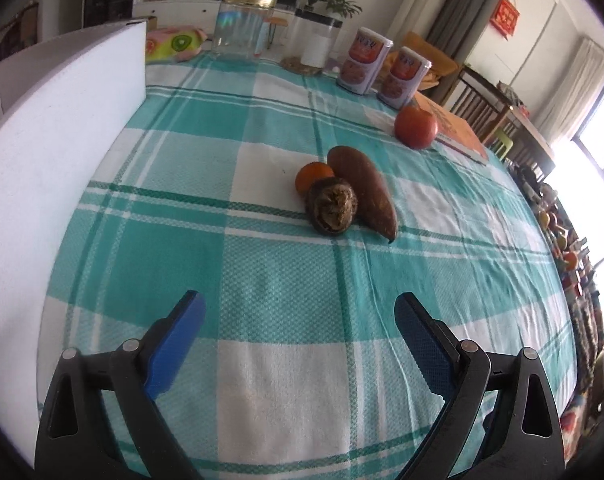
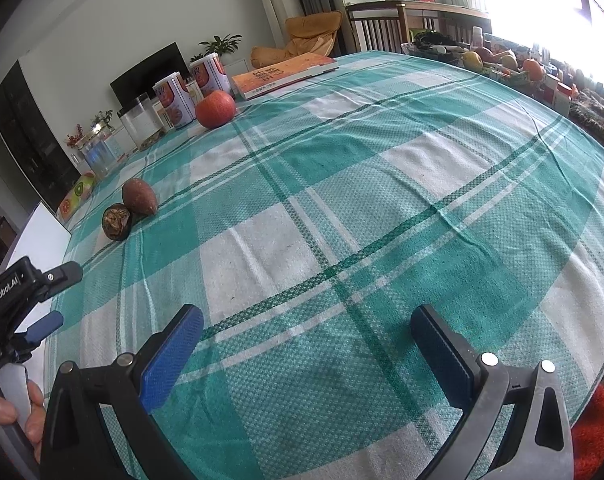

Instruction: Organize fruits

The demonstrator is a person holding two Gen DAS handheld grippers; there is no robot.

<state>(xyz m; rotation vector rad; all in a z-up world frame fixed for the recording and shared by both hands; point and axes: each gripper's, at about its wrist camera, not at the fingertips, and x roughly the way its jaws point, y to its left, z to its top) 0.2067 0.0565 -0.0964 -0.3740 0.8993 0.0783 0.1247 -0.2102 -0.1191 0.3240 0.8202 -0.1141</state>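
On the teal plaid tablecloth (image 1: 262,264) lie a long brown fruit (image 1: 363,188), a dark round shrivelled fruit (image 1: 333,205) touching it, and a small orange fruit (image 1: 309,175) behind them. A red-orange round fruit (image 1: 415,126) sits farther back by a book. My left gripper (image 1: 300,312) is open and empty, well short of the cluster. In the right wrist view the brown fruit (image 2: 140,197), the dark fruit (image 2: 116,222) and the red-orange fruit (image 2: 216,109) sit far left. My right gripper (image 2: 307,324) is open and empty over bare cloth.
A white box (image 1: 62,152) stands along the left. Two printed cans (image 1: 365,60), clear jars (image 1: 246,24) and an orange book (image 1: 457,128) line the far edge. A fruit-print packet (image 1: 174,44) lies at the back. The left gripper (image 2: 42,300) shows at the right view's left edge.
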